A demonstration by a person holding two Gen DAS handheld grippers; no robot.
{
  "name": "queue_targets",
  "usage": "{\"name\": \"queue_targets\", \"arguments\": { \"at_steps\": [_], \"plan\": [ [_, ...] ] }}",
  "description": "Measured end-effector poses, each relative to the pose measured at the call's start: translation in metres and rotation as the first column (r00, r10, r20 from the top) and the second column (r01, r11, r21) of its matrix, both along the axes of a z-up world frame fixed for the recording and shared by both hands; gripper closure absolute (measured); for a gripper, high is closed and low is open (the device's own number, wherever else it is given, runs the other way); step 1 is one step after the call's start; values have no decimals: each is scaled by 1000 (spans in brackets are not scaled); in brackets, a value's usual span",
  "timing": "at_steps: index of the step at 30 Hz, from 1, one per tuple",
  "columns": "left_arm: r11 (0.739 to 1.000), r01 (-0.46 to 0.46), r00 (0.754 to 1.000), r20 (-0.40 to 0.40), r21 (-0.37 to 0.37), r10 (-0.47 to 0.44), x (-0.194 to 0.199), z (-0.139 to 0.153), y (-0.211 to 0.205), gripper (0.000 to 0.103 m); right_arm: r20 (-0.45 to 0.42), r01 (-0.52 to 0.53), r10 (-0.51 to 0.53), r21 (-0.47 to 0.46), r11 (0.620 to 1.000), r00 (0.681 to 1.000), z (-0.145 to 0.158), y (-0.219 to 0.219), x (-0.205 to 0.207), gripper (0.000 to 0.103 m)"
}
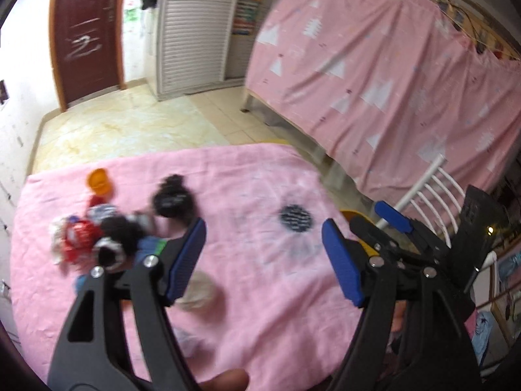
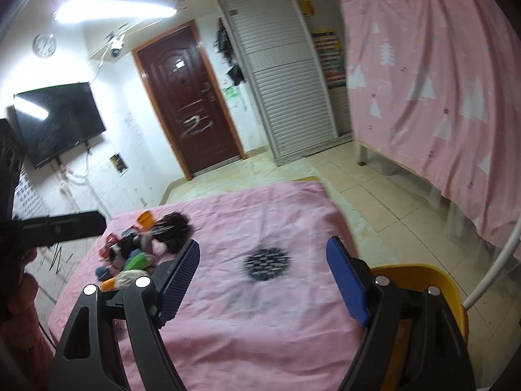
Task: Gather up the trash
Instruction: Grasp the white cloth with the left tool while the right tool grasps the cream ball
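Observation:
A pile of trash (image 1: 97, 238) lies on the left of the pink-clothed table (image 1: 254, 309): red and white wrappers, dark scraps, an orange cup (image 1: 100, 181) and a black crumpled lump (image 1: 172, 200). A clear crumpled wrapper (image 1: 198, 291) lies nearer. My left gripper (image 1: 263, 260) is open and empty above the table, right of the pile. The right gripper (image 1: 384, 224) shows at the table's right edge. In the right wrist view the pile (image 2: 140, 254) is at left, and my right gripper (image 2: 263, 280) is open and empty over the table. A yellow bin (image 2: 423, 280) stands below its right finger.
A dark round print (image 1: 296, 220) marks the cloth's middle. A pink curtain (image 1: 374, 75) hangs along the right. A white chair back (image 1: 429, 192) stands at the table's right. A brown door (image 2: 189, 97), a louvred cabinet (image 2: 280, 91) and a wall TV (image 2: 55, 120) are beyond the tiled floor.

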State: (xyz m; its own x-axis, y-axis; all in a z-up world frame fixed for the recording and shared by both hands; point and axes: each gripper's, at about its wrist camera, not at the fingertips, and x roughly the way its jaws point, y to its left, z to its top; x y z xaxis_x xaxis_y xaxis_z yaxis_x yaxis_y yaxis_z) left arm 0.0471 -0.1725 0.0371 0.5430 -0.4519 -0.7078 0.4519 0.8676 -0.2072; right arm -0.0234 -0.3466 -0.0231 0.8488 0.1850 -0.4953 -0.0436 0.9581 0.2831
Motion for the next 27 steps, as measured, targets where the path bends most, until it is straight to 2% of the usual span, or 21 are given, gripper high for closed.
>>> {"name": "queue_targets", "arguments": {
  "at_steps": [6,17,21,27],
  "plan": [
    [996,-92,996,4,3,91,12,-3,54,33,-30,-102,101,-42,994,994,0,49,11,29],
    [966,-256,966,-28,49,257,45,-25,141,33,-99,-220,212,-83,972,972,-6,112,31,29],
    [941,-326,944,-25,91,329,60,-36,170,33,-128,-260,246,-101,960,961,-13,132,38,29],
    [875,-454,882,-52,171,468,86,-60,213,33,-172,-311,291,-104,945,941,-23,151,44,29]
  ]
}}
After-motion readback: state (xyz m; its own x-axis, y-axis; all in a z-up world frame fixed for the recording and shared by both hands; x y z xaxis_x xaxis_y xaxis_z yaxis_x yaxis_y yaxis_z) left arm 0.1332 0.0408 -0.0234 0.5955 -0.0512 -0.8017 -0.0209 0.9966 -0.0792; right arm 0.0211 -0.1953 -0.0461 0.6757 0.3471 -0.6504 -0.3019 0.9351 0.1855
